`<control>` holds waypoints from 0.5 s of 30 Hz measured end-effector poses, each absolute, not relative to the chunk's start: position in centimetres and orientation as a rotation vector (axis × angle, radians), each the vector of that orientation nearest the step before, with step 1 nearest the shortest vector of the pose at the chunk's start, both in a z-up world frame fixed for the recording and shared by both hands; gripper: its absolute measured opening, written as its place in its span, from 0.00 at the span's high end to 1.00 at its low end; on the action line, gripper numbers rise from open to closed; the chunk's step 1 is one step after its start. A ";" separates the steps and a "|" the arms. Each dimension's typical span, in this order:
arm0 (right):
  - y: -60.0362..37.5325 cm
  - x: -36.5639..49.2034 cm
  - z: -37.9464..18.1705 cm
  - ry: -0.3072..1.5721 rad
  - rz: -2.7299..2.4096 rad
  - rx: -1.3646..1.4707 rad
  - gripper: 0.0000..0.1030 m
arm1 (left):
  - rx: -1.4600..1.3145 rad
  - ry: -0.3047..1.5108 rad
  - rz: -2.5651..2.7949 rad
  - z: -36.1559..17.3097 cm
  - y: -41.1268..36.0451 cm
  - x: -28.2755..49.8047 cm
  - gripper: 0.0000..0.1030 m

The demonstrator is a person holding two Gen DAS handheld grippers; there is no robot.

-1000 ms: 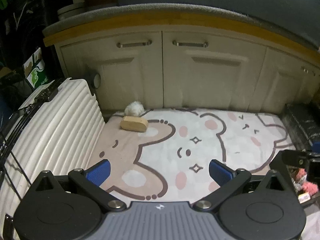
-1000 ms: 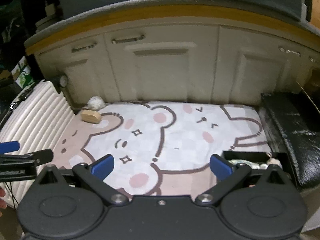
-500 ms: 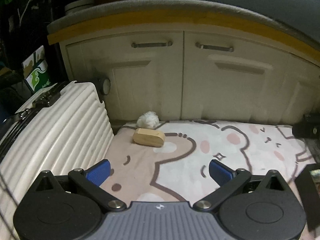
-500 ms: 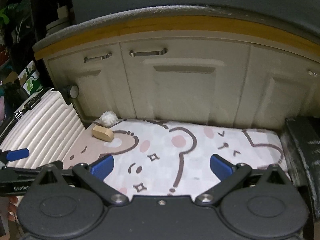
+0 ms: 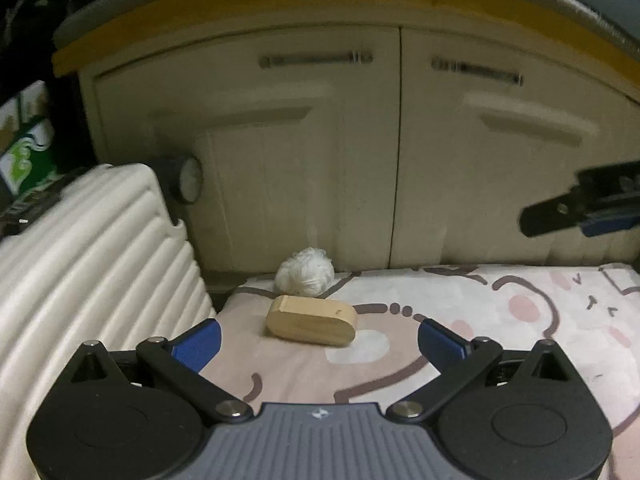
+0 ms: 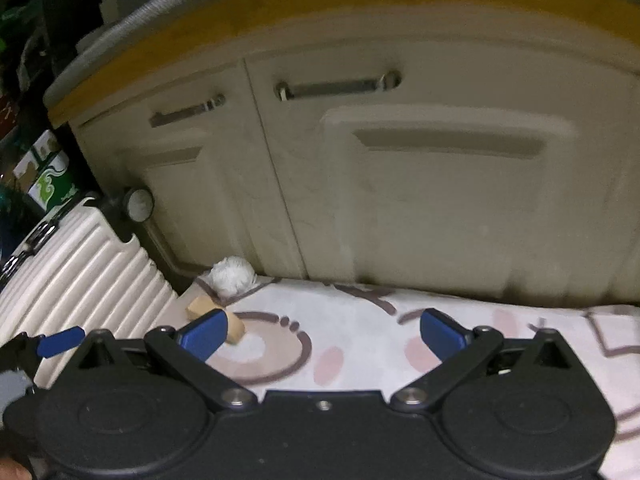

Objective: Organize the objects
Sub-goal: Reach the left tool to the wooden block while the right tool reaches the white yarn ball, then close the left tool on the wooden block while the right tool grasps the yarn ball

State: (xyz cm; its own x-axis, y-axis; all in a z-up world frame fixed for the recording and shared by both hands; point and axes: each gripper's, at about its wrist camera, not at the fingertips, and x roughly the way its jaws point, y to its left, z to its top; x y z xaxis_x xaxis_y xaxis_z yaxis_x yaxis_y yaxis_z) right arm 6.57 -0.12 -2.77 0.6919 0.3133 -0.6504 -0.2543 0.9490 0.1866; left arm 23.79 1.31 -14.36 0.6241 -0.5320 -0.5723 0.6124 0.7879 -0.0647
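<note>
While both grippers' jaws gape empty, left gripper [image 5: 318, 334] should straddle the block [image 5: 311, 320] at frame centre, avoiding the pompom [image 5: 305, 271].

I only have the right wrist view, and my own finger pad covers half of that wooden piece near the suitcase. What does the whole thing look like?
Observer: In the left wrist view the wooden block shows whole. It is a flat oblong with rounded ends, lying on the mat.
Operator: Is the left gripper on it?
Observer: No. The left gripper is open and empty, and the block lies just ahead of its fingertips, roughly centred between them.
Operator: Does the fluffy ball touch the block?
Observer: The white fluffy ball sits directly behind the block at the mat's far edge. I cannot tell if they touch.
</note>
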 end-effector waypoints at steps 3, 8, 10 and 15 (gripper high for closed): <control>0.8 8.9 -4.8 0.743 0.308 0.099 0.00 | 0.146 0.610 -0.668 -16.4 0.5 25.1 0.00; 1.8 12.0 -7.9 0.791 0.306 0.184 0.00 | 0.159 0.590 -0.654 -19.6 -0.2 26.6 0.00; 2.2 12.9 -9.2 0.793 0.310 0.226 0.01 | 0.147 0.561 -0.658 -20.5 -0.4 27.1 0.00; 3.1 14.2 -11.7 0.808 0.303 0.319 0.06 | 0.177 0.494 -0.672 -22.0 -0.9 28.3 0.00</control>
